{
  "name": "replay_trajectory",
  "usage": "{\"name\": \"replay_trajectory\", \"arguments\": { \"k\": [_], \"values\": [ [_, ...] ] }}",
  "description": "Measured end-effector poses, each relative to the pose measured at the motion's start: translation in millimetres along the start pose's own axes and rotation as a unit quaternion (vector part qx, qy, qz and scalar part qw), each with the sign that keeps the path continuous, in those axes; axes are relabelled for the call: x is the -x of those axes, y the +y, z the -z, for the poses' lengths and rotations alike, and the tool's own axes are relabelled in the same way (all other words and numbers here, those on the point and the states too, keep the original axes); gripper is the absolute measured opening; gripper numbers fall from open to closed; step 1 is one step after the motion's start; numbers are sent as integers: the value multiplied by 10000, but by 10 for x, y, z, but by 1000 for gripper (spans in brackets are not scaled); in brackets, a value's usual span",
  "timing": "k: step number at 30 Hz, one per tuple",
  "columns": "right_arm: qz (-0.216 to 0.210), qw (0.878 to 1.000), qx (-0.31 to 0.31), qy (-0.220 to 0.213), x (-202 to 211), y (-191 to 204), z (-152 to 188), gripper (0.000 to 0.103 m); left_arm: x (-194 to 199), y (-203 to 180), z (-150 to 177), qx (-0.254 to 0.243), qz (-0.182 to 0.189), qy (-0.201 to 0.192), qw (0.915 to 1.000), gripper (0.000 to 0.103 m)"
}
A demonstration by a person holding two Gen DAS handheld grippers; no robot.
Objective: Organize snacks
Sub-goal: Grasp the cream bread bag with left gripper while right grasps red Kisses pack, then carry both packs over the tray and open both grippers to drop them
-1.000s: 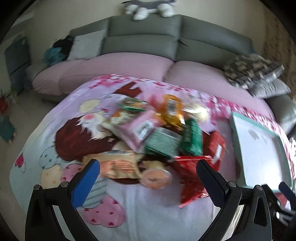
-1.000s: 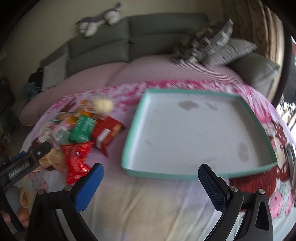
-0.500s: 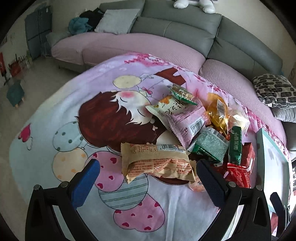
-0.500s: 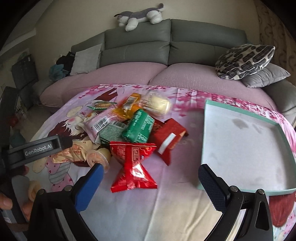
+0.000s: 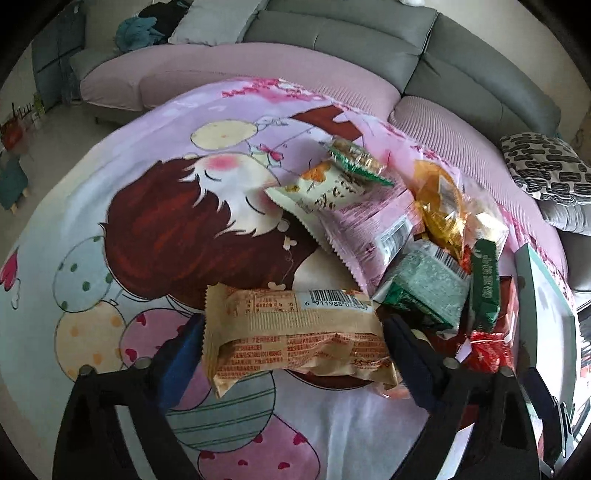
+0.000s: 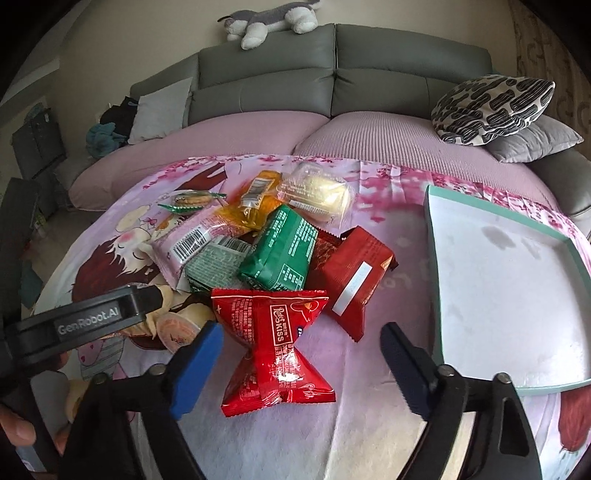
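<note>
A pile of snack packets lies on a pink cartoon cloth. My left gripper [image 5: 293, 347] is open with its fingers on either side of a tan wrapped packet [image 5: 295, 339]; I cannot tell if they touch it. My right gripper [image 6: 301, 358] is open around a red Reese's Kiss bag [image 6: 275, 347], its fingers apart from the bag. A green packet [image 6: 282, 251], a dark red packet [image 6: 351, 273], a pink packet [image 5: 365, 221] and a yellow packet [image 5: 439, 206] lie in the pile. A teal-rimmed white tray [image 6: 432, 236] stands to the right, empty.
A grey and pink sofa [image 6: 332, 81] runs behind the table, with patterned cushions [image 6: 491, 107] at the right and a plush toy [image 6: 269, 22] on its back. The left gripper's body [image 6: 85, 317] crosses the lower left of the right wrist view.
Both grippers have moved in closer to the pile. The left now straddles the tan packet and the right straddles the red bag. Neither has closed.
</note>
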State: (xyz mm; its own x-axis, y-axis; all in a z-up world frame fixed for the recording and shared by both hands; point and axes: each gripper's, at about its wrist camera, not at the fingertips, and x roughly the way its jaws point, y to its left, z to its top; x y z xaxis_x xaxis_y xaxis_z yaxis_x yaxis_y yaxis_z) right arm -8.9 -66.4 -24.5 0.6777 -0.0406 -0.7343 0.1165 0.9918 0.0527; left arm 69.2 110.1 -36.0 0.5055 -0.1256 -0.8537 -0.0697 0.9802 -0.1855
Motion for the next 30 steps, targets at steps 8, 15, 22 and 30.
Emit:
{"name": "replay_trajectory", "arguments": {
  "k": [8, 15, 22, 30],
  "values": [
    [-150, 9999, -8, 62, -32, 40, 21, 51, -24, 1, 5, -1, 199, 11, 9998, 84],
    [-157, 9998, 6, 101, -24, 42, 35, 35, 19, -7, 22, -40, 251, -26, 9997, 77],
    [-195, 9997, -103, -121, 87, 7, 20, 33, 95, 13, 35, -20, 353, -90, 9993, 75],
    [-221, 9991, -224, -285, 218, -53, 11, 33, 251, 26, 54, 24, 417, -264, 9988, 74]
  ]
}}
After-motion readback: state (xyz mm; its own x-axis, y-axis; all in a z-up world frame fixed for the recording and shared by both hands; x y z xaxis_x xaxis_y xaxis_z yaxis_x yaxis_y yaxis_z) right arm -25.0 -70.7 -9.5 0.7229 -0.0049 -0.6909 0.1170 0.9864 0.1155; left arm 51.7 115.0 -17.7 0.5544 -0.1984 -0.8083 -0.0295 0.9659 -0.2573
